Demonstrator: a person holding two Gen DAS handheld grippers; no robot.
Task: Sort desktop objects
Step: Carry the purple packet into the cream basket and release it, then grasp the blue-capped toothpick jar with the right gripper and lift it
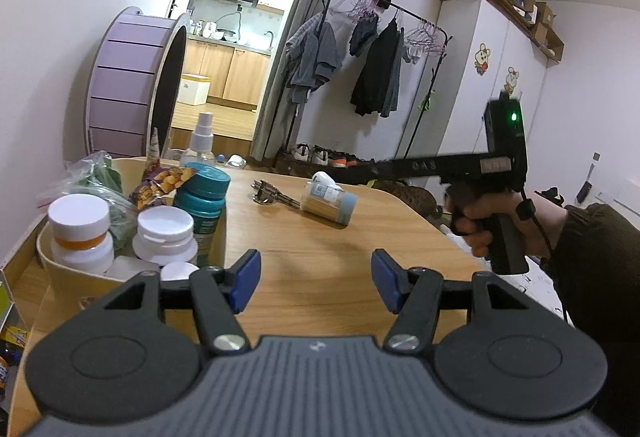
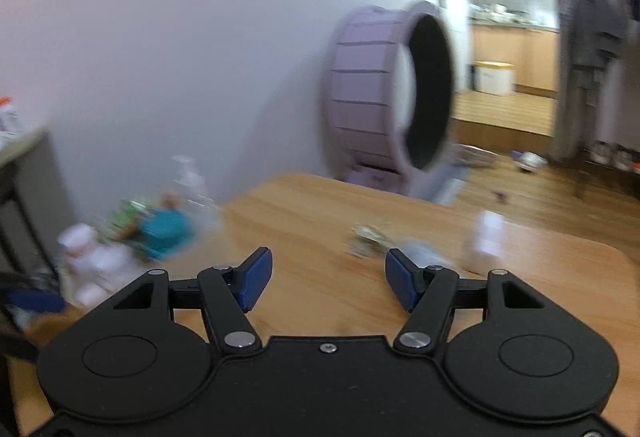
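My left gripper (image 1: 316, 285) is open and empty above the wooden table (image 1: 320, 237). A toothpick jar (image 1: 329, 204) lies on its side at the table's middle, with a small white bottle (image 1: 325, 181) behind it and a metal tool (image 1: 272, 195) to its left. A wooden box (image 1: 72, 277) at the left holds white-capped bottles (image 1: 80, 233), a teal-capped bottle (image 1: 204, 197), a snack bag (image 1: 160, 185) and a spray bottle (image 1: 200, 141). My right gripper (image 2: 329, 277) is open and empty; its view is blurred, with the white bottle (image 2: 484, 241) and metal tool (image 2: 368, 237) ahead. The right hand and its gripper handle (image 1: 496, 197) show at the table's right.
A purple wheel (image 1: 132, 85) stands by the wall behind the table. A clothes rack (image 1: 372, 69) and a white wardrobe (image 1: 492, 85) stand farther back. The table's right edge (image 1: 432, 221) is curved.
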